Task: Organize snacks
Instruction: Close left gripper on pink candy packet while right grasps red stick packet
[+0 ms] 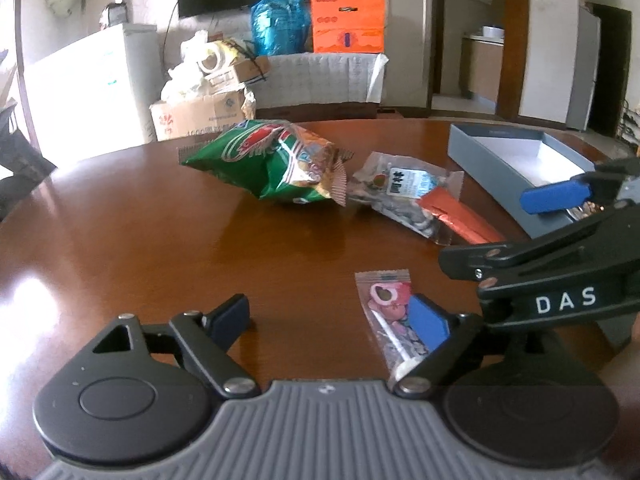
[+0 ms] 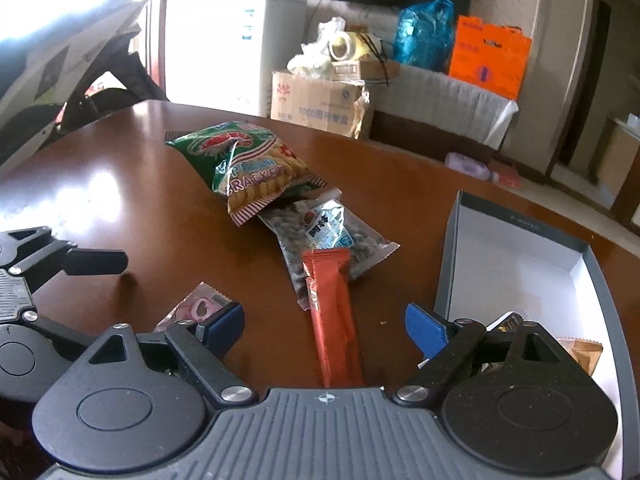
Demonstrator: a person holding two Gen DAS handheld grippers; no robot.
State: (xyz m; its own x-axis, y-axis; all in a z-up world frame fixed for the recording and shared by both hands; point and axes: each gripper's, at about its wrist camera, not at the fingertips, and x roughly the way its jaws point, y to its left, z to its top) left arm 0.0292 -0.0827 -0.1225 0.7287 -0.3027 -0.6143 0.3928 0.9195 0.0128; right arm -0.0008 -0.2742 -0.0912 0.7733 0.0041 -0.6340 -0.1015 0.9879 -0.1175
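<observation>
L gripper (image 1: 332, 316): jaws wide, holding nothing; pink candy pkt (image 1: 386, 300) on table (image 1: 140, 220) by its right finger.
R gripper (image 2: 324, 324): wide, empty, over orange bar (image 2: 334, 312).
Box (image 2: 516, 256): table's right edge.

Lollipop pkt (image 1: 390, 312) by open fingers (image 1: 428, 322)

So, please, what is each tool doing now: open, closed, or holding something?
Left tool: open, holding nothing; lollipop packet lies between its fingers.
Right tool: open, holding nothing.
</observation>
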